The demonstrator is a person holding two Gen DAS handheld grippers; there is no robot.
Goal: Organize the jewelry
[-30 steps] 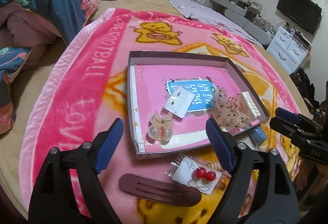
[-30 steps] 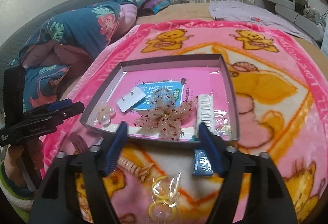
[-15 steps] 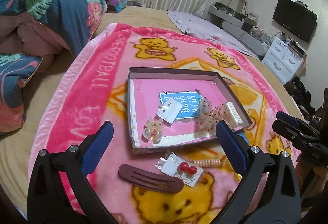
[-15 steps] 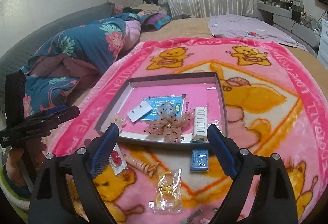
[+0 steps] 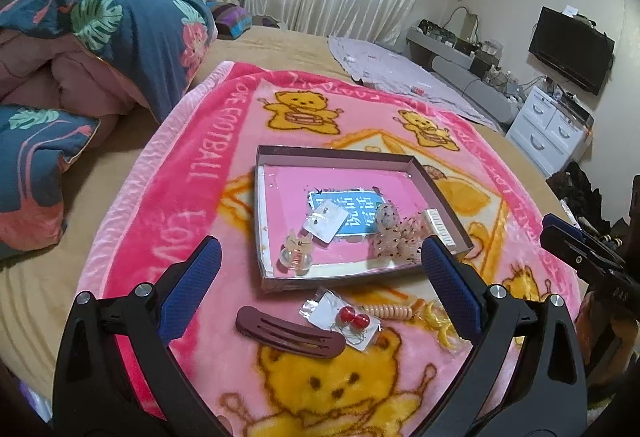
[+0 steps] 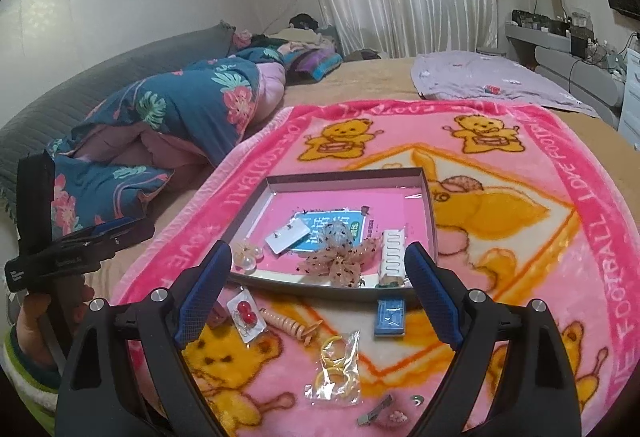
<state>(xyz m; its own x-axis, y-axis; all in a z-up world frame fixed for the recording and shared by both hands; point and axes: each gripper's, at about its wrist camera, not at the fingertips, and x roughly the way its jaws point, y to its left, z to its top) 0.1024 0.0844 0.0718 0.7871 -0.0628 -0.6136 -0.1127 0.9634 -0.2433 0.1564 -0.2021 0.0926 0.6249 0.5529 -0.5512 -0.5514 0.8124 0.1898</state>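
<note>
Both claws, left gripper (image 5: 320, 285) and right gripper (image 6: 320, 277), gape wide, jaws just opened, gripping nothing. Tray (image 5: 340, 156) sits ahead; dark hair clip (image 5: 289, 333) and red earrings (image 5: 352, 318) lie on blanket (image 5: 168, 205) below.

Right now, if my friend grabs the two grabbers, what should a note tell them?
Left gripper: open, empty, jaws just opened wider.
Right gripper: open, empty, jaws just widened.
Done, in the tray: bow, white clip, earring card, bunny clip.
Left, on the blanket in front of the tray: maroon clip, cherry earrings, coil tie, blue clip, yellow bands.
</note>
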